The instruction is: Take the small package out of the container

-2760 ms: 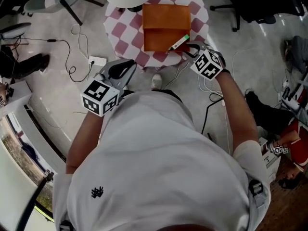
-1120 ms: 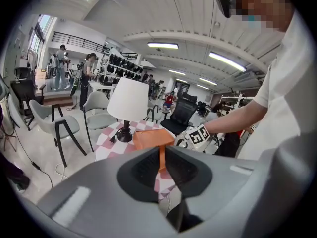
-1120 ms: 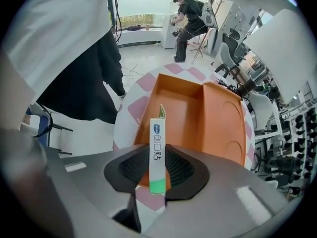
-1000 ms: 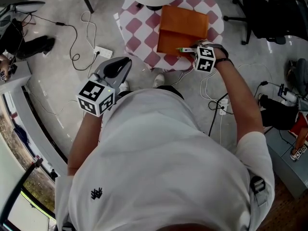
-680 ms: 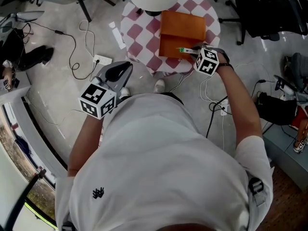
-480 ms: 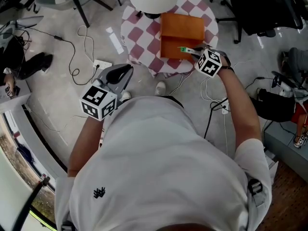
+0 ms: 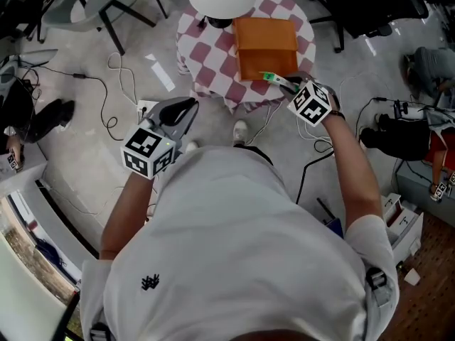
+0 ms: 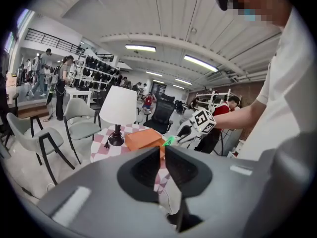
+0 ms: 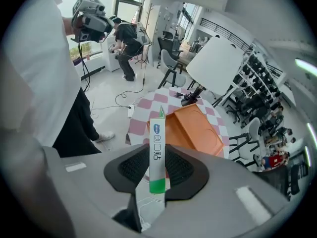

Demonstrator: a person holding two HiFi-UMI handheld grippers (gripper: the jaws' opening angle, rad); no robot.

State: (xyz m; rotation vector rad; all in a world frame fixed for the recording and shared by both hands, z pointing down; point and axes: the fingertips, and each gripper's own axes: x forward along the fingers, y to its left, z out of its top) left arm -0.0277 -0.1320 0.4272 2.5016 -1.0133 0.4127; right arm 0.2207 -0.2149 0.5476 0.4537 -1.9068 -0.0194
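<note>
The small package [image 9: 157, 133] is gripped by the right tongs [image 9: 157, 156] — to be drawn steadily clear of the orange container [image 9: 198, 125]; the left tongs [image 8: 164, 157] are closed, empty.

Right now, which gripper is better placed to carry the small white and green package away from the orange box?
Right. The right gripper is clamped on the small white and green package by the orange box's near edge. The left gripper is shut, empty, and held off the red-checked table.
</note>
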